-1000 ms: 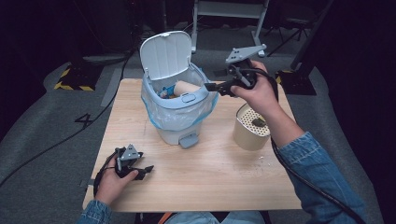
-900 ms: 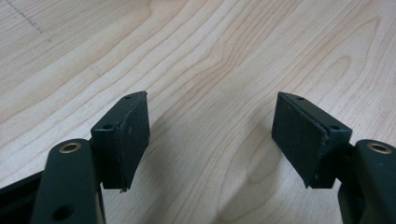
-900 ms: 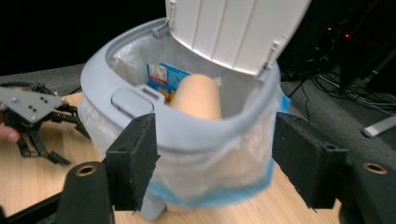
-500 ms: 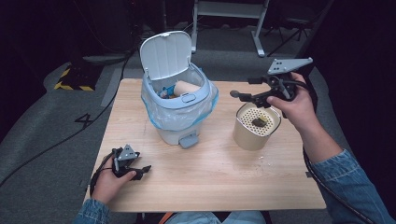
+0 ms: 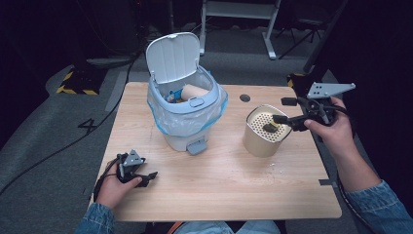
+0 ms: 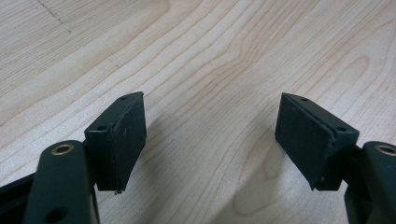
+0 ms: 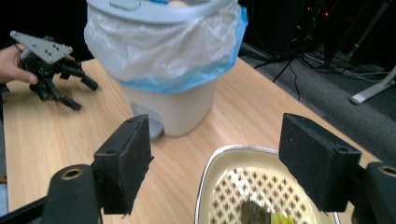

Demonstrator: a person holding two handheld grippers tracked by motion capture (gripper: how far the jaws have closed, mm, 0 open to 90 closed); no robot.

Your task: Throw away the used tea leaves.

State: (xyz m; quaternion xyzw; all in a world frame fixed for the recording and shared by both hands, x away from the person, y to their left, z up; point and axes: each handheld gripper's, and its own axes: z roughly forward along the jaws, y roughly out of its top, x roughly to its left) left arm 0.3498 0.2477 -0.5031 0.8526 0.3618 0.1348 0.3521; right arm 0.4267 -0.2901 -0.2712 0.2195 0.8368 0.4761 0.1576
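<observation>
A pale grey pedal bin (image 5: 187,122) with a blue-edged bag stands mid-table, its lid (image 5: 174,57) up and rubbish, a paper cup among it, inside. To its right is a beige canister (image 5: 258,141) with a perforated insert. A dark scrap (image 5: 269,127) lies on that insert. My right gripper (image 5: 280,110) hovers level over the canister's right rim. Its jaws have just been opening; they stand open with nothing between them. In the right gripper view the canister (image 7: 219,158) lies below the right gripper (image 7: 217,128). My left gripper (image 5: 148,179) rests open at the front left, over bare wood (image 6: 212,100).
The wooden table (image 5: 229,185) has a round cable hole (image 5: 245,98) behind the canister and crumbs (image 5: 272,165) in front of it. Cables run across the grey floor at left. A desk frame (image 5: 238,14) stands behind the table.
My right gripper has moved from above the bin to the right and a little down, to the canister. Its jaws stand wider. The left hand has stayed put.
</observation>
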